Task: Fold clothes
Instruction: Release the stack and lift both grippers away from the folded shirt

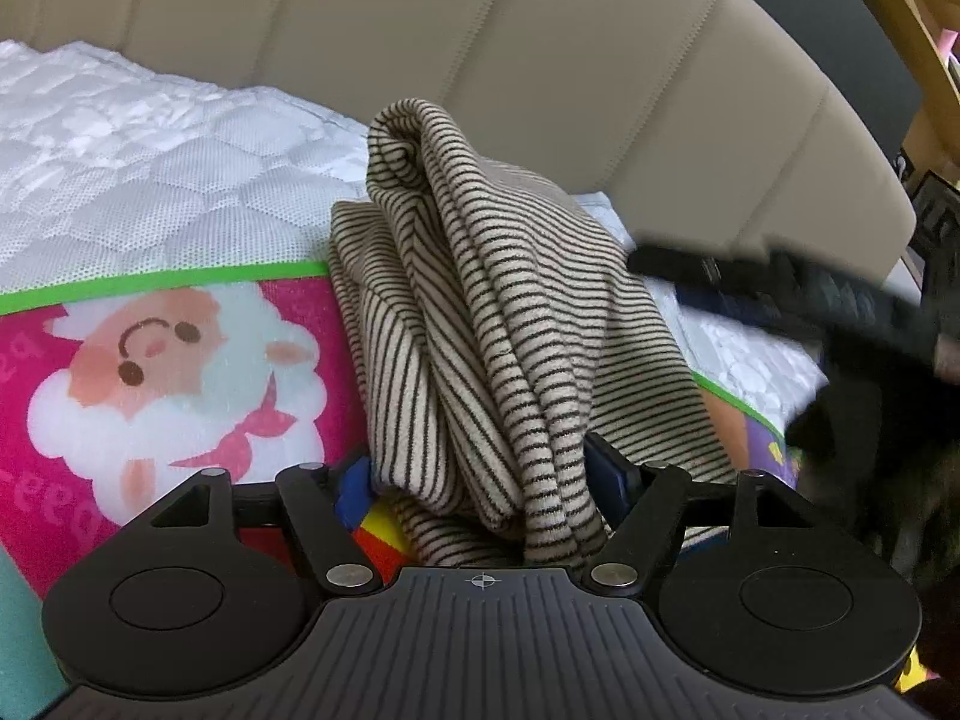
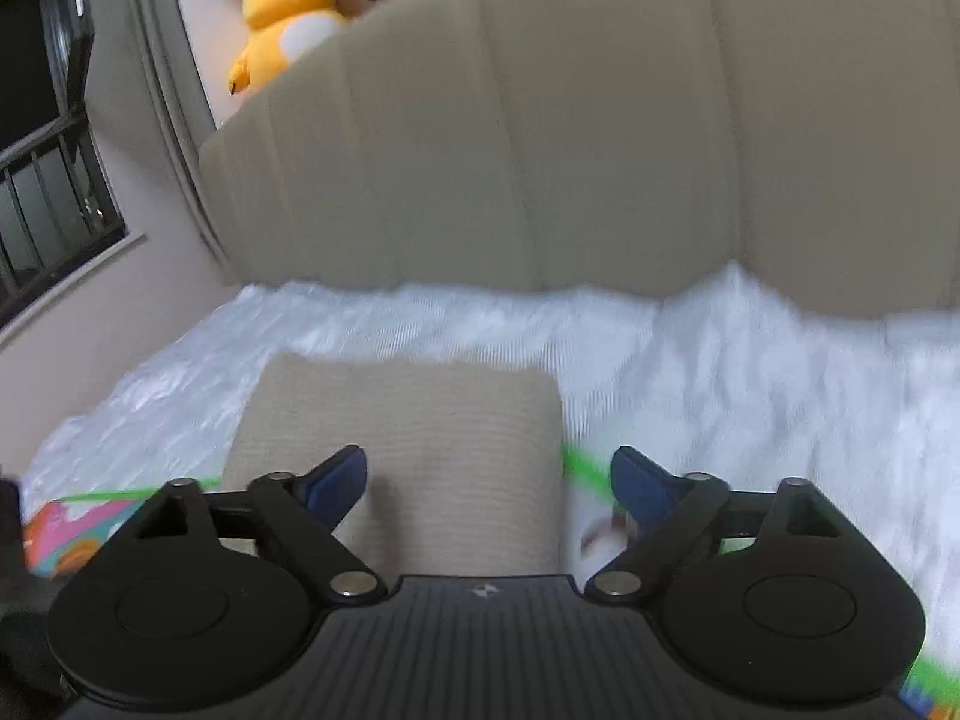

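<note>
striped top bunched btwn left gripper jaws.

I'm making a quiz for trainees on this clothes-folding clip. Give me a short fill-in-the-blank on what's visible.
1. The garment bunched between the left gripper's fingers has a ____ pattern.
2. The plush toy behind the headboard is ____ in colour.
3. The mat under the garment has a ____ border.

Missing words: striped; yellow; green
</note>
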A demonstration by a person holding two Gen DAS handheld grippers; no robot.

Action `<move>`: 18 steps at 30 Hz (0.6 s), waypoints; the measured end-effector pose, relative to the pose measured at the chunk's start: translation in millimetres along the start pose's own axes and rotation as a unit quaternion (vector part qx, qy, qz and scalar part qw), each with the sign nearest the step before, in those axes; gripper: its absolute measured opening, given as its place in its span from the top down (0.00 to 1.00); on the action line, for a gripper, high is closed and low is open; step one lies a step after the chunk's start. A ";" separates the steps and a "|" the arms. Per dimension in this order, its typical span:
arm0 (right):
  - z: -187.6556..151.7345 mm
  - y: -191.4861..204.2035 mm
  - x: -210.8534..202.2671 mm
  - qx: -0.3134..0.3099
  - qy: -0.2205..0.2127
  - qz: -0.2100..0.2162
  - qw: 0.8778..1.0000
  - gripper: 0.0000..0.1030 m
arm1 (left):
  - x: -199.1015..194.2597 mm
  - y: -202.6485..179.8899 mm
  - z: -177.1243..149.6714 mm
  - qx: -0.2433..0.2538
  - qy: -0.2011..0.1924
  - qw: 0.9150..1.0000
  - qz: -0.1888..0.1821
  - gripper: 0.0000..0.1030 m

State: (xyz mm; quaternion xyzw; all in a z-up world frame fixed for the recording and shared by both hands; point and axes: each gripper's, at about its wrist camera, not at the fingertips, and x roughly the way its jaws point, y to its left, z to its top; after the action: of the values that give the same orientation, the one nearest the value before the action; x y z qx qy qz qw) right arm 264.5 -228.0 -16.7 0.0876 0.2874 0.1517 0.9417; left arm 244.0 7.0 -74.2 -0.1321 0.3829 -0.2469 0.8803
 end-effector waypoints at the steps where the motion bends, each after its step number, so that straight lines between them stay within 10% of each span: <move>1: 6.7 5.7 4.0 -0.011 -0.003 -0.003 1.000 0.52 | -0.5 1.4 -0.6 -0.001 0.000 1.000 -0.002 0.27; 12: 24.3 46.5 49.3 -0.073 0.092 0.030 0.993 0.50 | -1.8 17.2 -1.7 -0.033 0.001 0.999 -0.027 0.27; 16: 12.5 29.4 -7.9 -0.047 0.052 0.017 0.997 0.14 | -2.7 14.6 -2.1 -0.028 0.000 0.999 -0.026 0.27; 18: -7.8 14.4 -28.7 -0.017 0.051 0.000 0.999 0.14 | -4.0 17.4 -1.2 -0.042 0.001 0.999 -0.032 0.27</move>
State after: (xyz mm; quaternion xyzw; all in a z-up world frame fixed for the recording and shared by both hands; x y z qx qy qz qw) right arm 234.1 -223.5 -4.6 0.0635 0.3323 0.1605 0.9273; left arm 246.5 23.8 -79.9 -0.1813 0.3893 -0.2584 0.8653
